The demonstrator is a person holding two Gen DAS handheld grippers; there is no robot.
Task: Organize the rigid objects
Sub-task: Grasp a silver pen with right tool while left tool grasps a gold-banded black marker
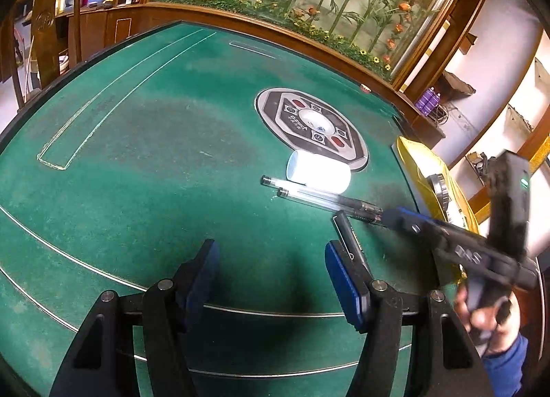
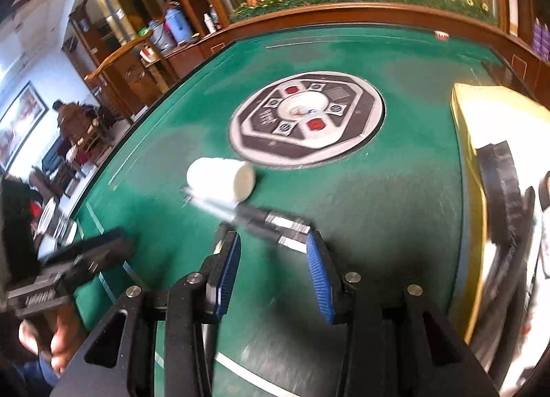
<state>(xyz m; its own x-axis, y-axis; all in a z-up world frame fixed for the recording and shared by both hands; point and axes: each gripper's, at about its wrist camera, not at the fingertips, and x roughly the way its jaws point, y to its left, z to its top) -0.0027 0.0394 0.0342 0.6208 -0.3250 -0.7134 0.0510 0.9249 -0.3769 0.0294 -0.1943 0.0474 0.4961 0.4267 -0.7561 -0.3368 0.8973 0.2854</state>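
Two pens (image 1: pixel 319 195) are lying side by side, caps pointing near-right; one white cup (image 1: pixel 318 173) is lying sideways. Left gripper (image 1: pixel 271 280) and right gripper (image 2: pixel 273 273) are both gaping apart, holding nothing.

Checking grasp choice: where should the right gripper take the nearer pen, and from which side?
Grip the nearer pen on its clear barrel from above, fingers across its width. It lies flat on the table, with the second pen close alongside, so a side approach is crowded.

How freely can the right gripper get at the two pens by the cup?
Probably yes: the right gripper is open just short of the pens, with bare felt between; the white cup lies beyond them.
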